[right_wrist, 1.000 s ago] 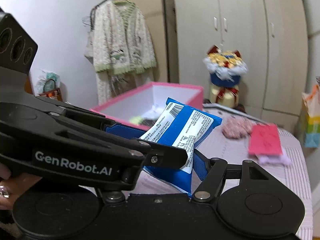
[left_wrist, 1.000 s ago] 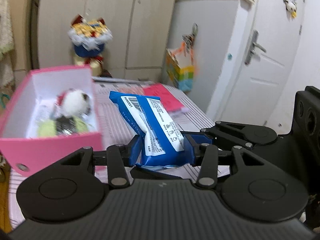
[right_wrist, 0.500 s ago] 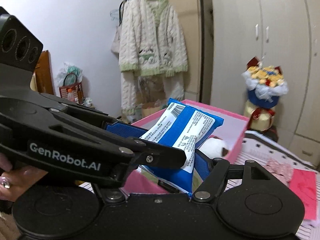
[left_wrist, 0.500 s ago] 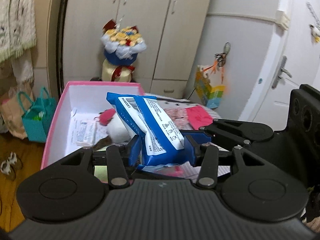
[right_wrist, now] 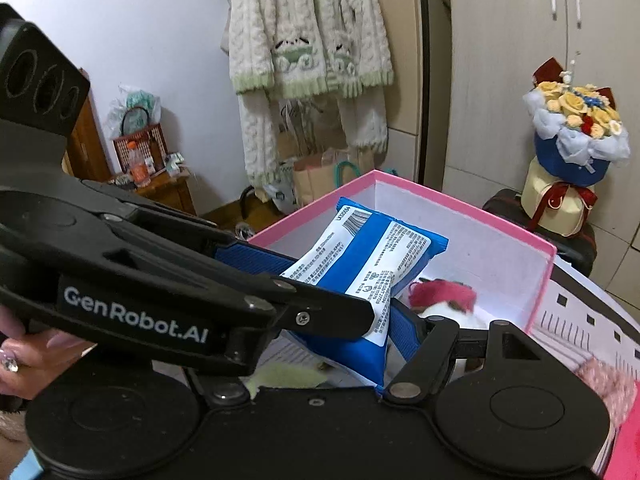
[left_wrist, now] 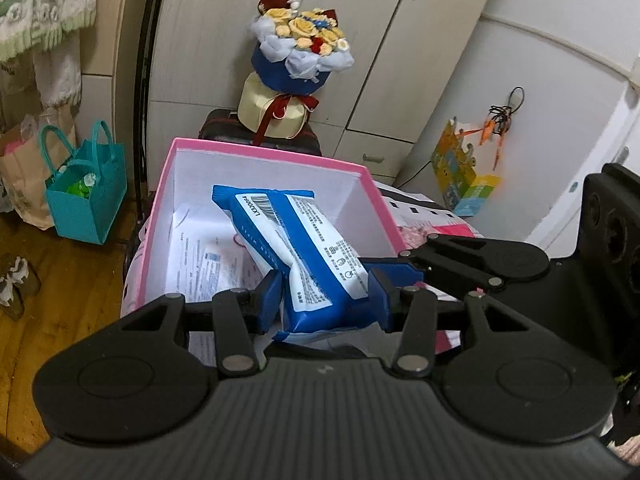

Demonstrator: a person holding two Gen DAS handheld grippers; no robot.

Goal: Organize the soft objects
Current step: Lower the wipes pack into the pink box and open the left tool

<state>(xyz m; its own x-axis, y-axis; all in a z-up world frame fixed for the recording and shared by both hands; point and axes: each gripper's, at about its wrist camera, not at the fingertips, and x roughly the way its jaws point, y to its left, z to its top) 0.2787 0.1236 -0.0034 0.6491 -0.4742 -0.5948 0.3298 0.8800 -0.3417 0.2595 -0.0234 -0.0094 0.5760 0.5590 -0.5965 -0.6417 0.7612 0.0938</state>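
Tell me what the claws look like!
Each claw is black plastic with two blue ribbed pads on jointed black links with silver rivets. The left claw shows white lettering, GenRobot.AI, on its side and three round holes in an upper plate. The hand has painted nails and a sparkly ring.

I could not see the near end of the blue packet (left_wrist: pixel 288 240), tucked behind the left gripper (left_wrist: pixel 324 300). In the right wrist view that gripper's body hid the right gripper's near finger. The plush toy (right_wrist: pixel 444 300) in the pink box (right_wrist: pixel 500 220) was blurred and half covered.
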